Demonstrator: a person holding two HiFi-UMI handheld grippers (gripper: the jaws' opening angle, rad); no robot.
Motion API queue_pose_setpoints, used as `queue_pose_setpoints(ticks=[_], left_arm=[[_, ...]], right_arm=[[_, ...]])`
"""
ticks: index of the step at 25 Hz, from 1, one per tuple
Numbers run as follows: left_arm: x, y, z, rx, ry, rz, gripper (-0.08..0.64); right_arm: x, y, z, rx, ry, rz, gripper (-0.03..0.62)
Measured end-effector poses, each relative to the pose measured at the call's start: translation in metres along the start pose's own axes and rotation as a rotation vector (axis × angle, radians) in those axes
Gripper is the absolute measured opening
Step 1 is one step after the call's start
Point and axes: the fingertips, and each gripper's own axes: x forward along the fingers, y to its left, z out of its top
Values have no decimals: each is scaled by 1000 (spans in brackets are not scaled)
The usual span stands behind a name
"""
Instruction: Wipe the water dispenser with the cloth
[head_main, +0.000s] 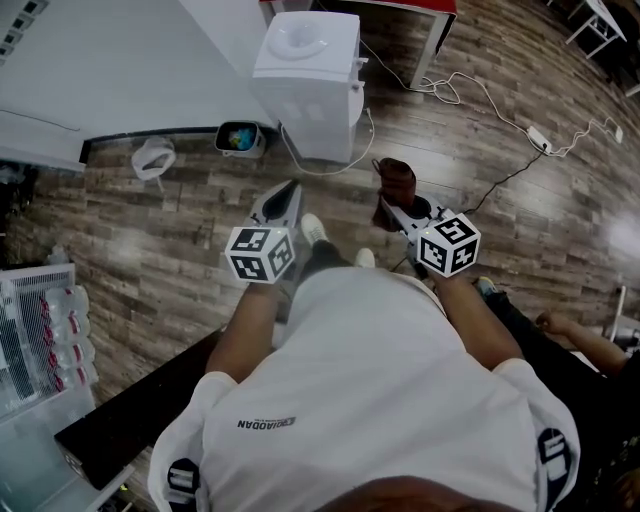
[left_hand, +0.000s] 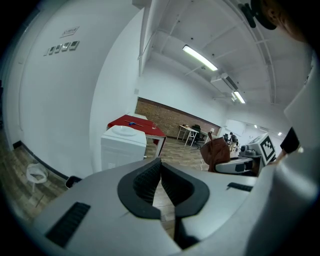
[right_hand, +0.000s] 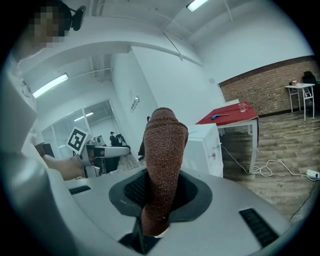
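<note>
The white water dispenser (head_main: 310, 80) stands on the wooden floor against the white wall, ahead of me; it also shows in the left gripper view (left_hand: 122, 147) and behind the cloth in the right gripper view (right_hand: 207, 147). My right gripper (head_main: 392, 208) is shut on a brown cloth (head_main: 396, 180), which sticks up between the jaws (right_hand: 162, 165). My left gripper (head_main: 290, 190) is shut with nothing in it, its black pads (left_hand: 150, 182) touching. Both grippers hang a short way in front of the dispenser, apart from it.
A red-topped table (head_main: 425, 15) stands behind the dispenser. White cables (head_main: 470, 90) and a power strip (head_main: 540, 140) lie on the floor at right. A small bin (head_main: 240, 137) and a white bag (head_main: 153, 158) sit by the wall at left. A rack with bottles (head_main: 45, 340) is at near left.
</note>
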Motion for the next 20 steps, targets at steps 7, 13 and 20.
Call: queue_pose_setpoints(ticks=[7, 13, 20], left_arm=[[2, -9, 5, 9, -1, -7, 0], [2, -11, 4, 17, 7, -8, 0], [1, -11, 5, 16, 2, -6, 0]], right_arm=[[0, 0, 2, -23, 2, 1, 84], [1, -1, -1, -16, 4, 0, 84], [0, 0, -2, -21, 9, -3, 84]])
